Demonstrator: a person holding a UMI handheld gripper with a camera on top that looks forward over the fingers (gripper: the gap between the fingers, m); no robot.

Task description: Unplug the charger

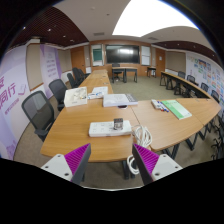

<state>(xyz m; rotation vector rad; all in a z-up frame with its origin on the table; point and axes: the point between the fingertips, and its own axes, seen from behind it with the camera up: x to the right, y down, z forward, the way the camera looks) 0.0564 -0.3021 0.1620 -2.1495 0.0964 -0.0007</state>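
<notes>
My gripper (112,162) is open and holds nothing, its two purple pads (147,160) set wide apart. It hovers before the near edge of a long wooden table (85,125). On the table, ahead of the fingers, a small dark charger-like block (118,124) stands beside a white flat box (103,128). A white cable (141,137) lies coiled near the table edge and a dark cable (131,163) hangs down off the edge between the fingers, nearer the right one.
Black office chairs (40,110) line the left side of the table. Books and papers (118,99) lie farther along it, with a green book (177,108) on the right wing. A dark screen (124,53) hangs on the far wall.
</notes>
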